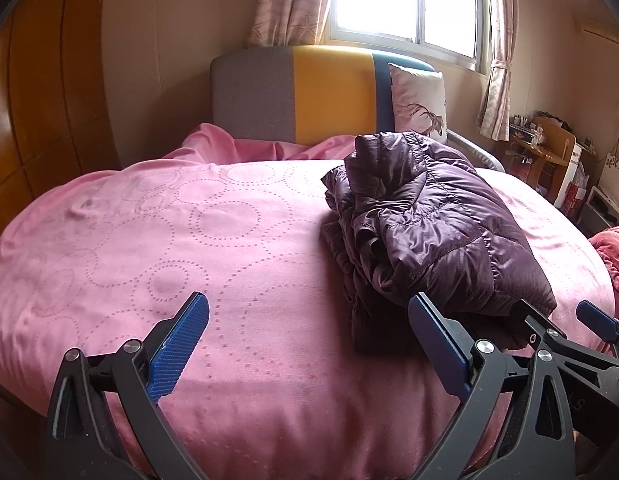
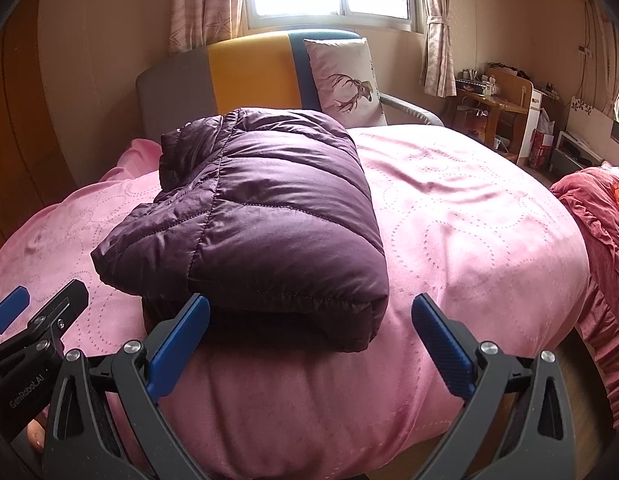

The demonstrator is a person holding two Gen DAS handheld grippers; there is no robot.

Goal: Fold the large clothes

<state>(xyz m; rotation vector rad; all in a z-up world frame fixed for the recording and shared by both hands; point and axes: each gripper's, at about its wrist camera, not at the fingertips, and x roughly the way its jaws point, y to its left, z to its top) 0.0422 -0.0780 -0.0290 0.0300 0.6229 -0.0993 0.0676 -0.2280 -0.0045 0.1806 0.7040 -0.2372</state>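
**Folded jacket sits near the bed's edge, both tongs empty**

The purple quilted down jacket (image 2: 261,216) lies on the pink bedspread (image 2: 469,216) as a thick, roughly rectangular bundle, toward the near side of the bed and a little right of its middle. Its top panel looks smooth from the right wrist view, but the left wrist view shows the left flank (image 1: 361,248) as loose, bunched layers sticking out from under the top fold.

The right tongs (image 2: 309,344) are spread wide and hold nothing, with the near end of the bundle just beyond the blue pads. The left tongs (image 1: 309,344) are likewise spread and empty, over bare bedspread beside the jacket's left edge.

The fold looks close to done, with only tidying left. The main risk is the puffy filling: springy down may push the layers apart once nothing presses on them, and the slick shell could let the top panel slide off. A pinch that catches only the outer layer would probably drag the bundle open. Behind stand a headboard (image 2: 245,76) and a deer-print pillow (image 2: 345,80).
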